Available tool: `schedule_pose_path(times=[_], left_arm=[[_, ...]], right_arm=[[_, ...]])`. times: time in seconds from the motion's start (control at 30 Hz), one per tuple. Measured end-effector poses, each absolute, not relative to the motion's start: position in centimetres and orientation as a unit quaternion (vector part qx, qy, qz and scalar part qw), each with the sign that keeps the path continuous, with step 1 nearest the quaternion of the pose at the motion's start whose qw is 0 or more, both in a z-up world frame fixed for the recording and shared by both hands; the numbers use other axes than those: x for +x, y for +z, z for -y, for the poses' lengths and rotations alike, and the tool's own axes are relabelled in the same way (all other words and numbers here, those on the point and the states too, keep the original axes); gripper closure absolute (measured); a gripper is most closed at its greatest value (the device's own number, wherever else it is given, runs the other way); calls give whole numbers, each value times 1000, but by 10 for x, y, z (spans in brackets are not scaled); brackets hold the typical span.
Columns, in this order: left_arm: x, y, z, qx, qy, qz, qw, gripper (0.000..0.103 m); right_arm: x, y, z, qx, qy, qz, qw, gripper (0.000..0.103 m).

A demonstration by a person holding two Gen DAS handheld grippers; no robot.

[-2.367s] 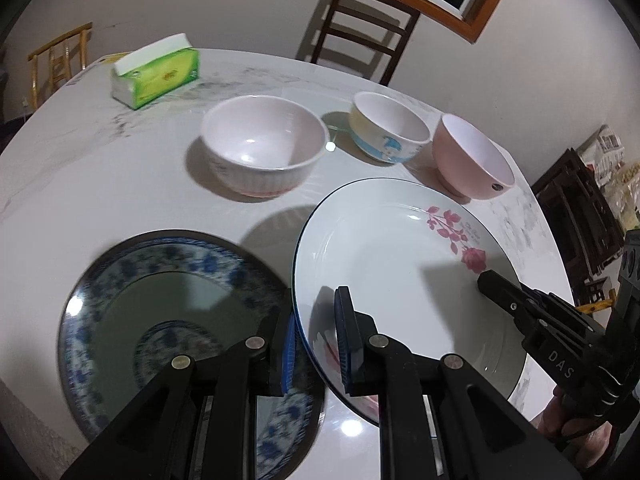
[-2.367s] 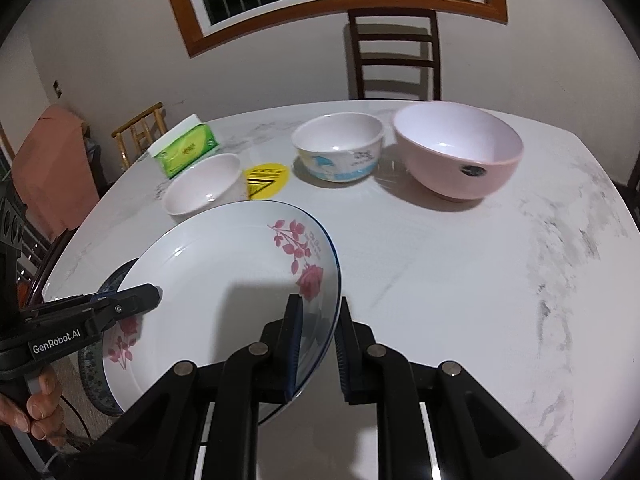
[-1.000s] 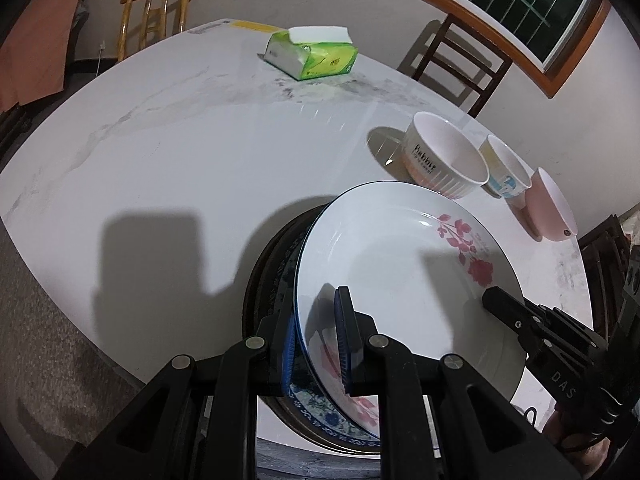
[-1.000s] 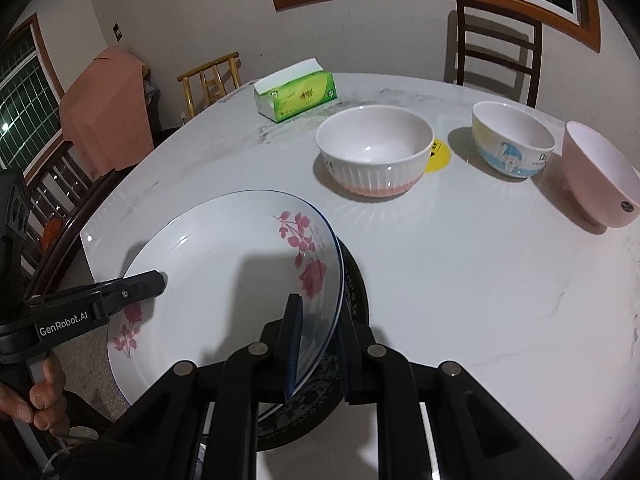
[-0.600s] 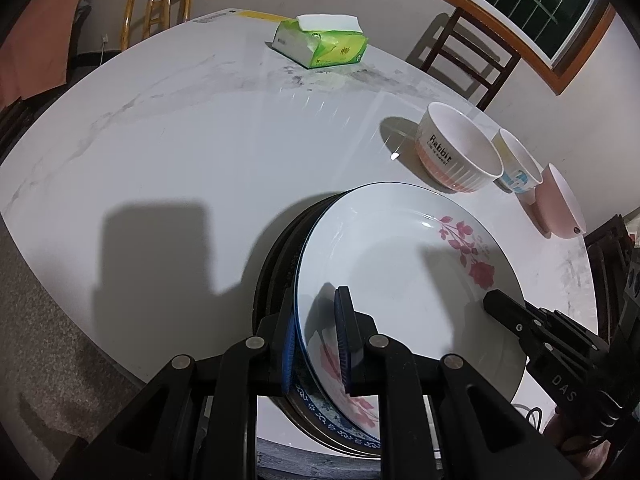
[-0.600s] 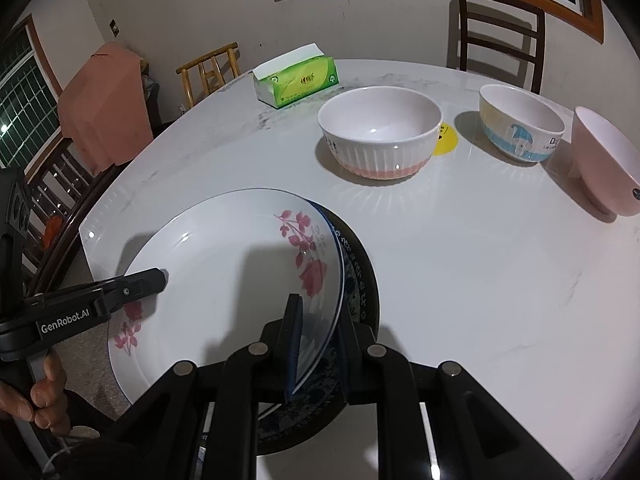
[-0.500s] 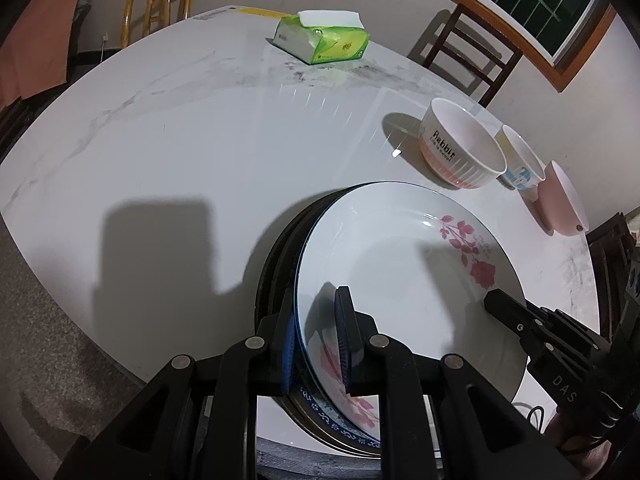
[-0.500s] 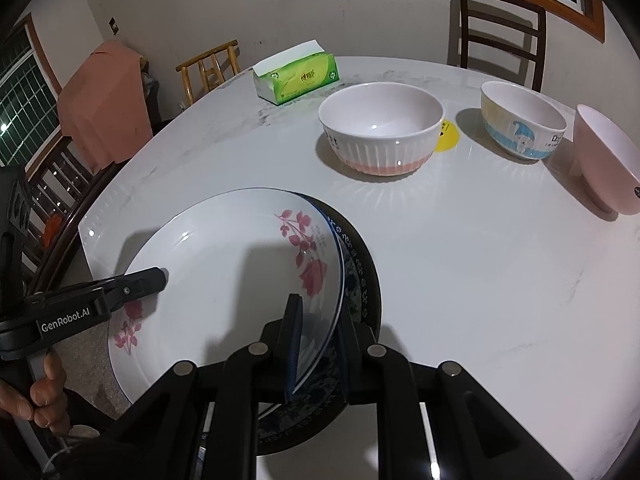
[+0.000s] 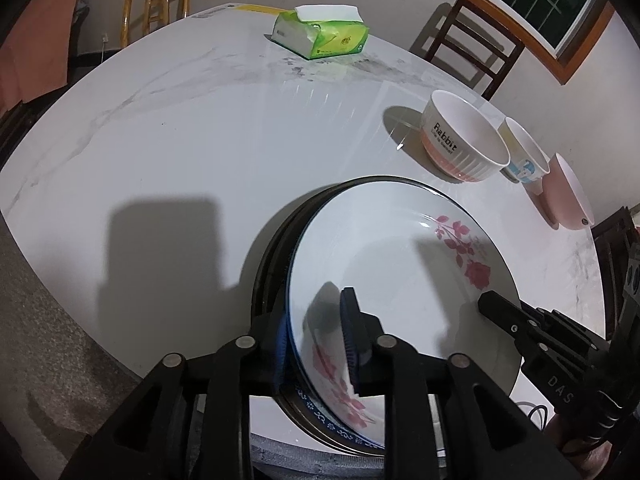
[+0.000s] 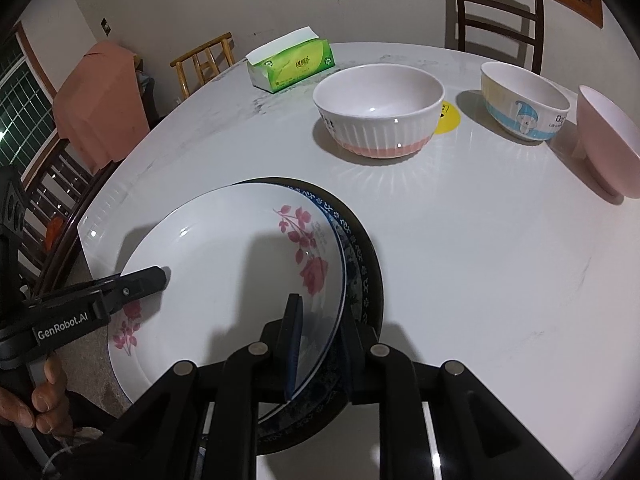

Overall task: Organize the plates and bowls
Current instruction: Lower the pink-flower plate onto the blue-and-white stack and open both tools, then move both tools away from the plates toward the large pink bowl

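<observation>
A round white marbled surface (image 9: 200, 128) stands against pale walls under a wood-framed window (image 9: 532, 4). Dark wooden chairs (image 10: 496, 12) and a bamboo chair (image 9: 158, 4) ring it; an orange cloth (image 10: 104, 104) drapes another chair.

The blue-patterned plate (image 10: 362, 256) is mostly buried under the white rose plate (image 10: 224, 264), so only a crescent of its rim shows. The left tool's (image 9: 316, 332) outer pad sits behind the plate edge, so I can't tell if it still touches. The pink bowl (image 10: 612, 148) is cut off by the right edge. Small print on the yellow-and-blue bowl (image 10: 524, 100) is unreadable.
</observation>
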State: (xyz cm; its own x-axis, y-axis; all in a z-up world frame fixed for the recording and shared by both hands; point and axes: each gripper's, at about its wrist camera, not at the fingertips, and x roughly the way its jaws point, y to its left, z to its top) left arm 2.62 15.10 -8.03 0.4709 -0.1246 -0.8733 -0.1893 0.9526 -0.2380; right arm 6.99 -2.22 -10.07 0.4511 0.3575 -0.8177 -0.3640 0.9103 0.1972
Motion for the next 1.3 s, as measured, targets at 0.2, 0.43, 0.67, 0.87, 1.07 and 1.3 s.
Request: schedule_pose_path(times=[0.2, 0.43, 0.67, 0.87, 1.07, 1.3], left_arm=[[27, -80, -147, -139, 27, -519, 843, 82], [26, -79, -145, -131, 30, -520, 843, 76], [27, -79, -142, -128, 30, -521, 844, 70], [27, -69, -135, -93, 41, -503, 859, 62], [27, -65, -132, -88, 42, -496, 863, 58], [28, -61, -127, -83, 44, -491, 866, 53]], right_arm=[[69, -100, 22, -9, 210, -480, 852, 84], [69, -100, 19, -17, 208, -481, 852, 84], [68, -101, 17, -25, 207, -481, 851, 82], [62, -100, 11, -46, 207, -475, 854, 75], [61, -98, 13, -42, 209, -478, 852, 74], [61, -94, 15, -39, 209, -471, 856, 74]])
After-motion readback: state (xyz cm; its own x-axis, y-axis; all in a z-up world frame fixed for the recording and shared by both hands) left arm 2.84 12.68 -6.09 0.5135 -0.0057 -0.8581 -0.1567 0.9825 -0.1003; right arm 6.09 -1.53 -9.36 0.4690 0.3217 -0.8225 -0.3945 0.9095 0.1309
